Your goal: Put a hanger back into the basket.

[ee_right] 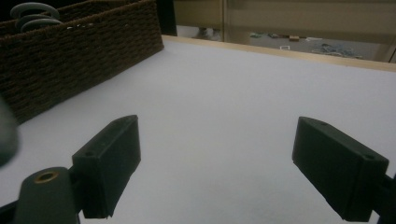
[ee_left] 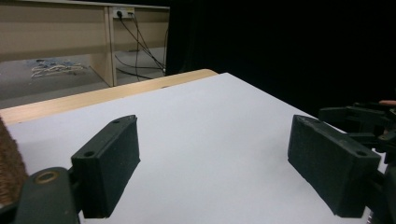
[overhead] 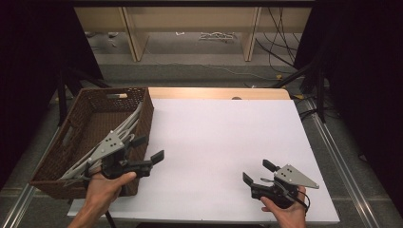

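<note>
Left gripper (overhead: 148,148): released, beside wicker basket (overhead: 52,166) at table's left edge. Right gripper (overhead: 259,172): released, near front-right corner.

Your basket (overhead: 90,137) sits on the table's (overhead: 223,142) left edge with hangers (overhead: 121,130) inside. Left gripper (overhead: 148,148) is just beside it, right gripper (overhead: 259,172) well apart, near right.
</note>
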Demonstrator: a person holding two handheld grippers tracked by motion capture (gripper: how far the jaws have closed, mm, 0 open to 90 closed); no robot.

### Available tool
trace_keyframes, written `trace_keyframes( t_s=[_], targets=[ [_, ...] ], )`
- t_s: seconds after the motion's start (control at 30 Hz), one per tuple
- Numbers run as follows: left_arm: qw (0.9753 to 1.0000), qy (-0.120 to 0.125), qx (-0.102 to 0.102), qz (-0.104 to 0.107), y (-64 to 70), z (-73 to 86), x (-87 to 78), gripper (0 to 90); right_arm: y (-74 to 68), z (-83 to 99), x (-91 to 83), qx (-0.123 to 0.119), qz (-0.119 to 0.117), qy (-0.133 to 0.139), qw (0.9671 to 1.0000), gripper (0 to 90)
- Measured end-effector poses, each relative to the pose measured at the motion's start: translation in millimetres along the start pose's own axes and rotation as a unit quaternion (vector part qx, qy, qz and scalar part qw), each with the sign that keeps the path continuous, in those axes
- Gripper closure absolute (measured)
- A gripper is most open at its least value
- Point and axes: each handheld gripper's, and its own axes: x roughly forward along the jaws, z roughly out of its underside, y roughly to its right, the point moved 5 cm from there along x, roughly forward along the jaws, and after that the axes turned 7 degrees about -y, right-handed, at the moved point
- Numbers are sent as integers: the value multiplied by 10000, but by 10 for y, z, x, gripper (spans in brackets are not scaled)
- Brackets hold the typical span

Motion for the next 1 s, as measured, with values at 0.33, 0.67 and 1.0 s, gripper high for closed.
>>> trace_keyframes(
  t_s=[0.33, 0.67, 1.0],
  targets=[
    [9998, -129, 23, 116, 160, 199, 212, 163, -46, -2, 5, -49, -80, 0, 10000, 162],
    [9998, -82, 118, 113, 184, 339, 290, 162, -74, -8, -6, -47, -90, 3, 9999, 162],
    [9996, -90, 236, 95, 216, 522, 322, 159, -114, -9, -17, -96, -196, 59, 9997, 157]
  ],
)
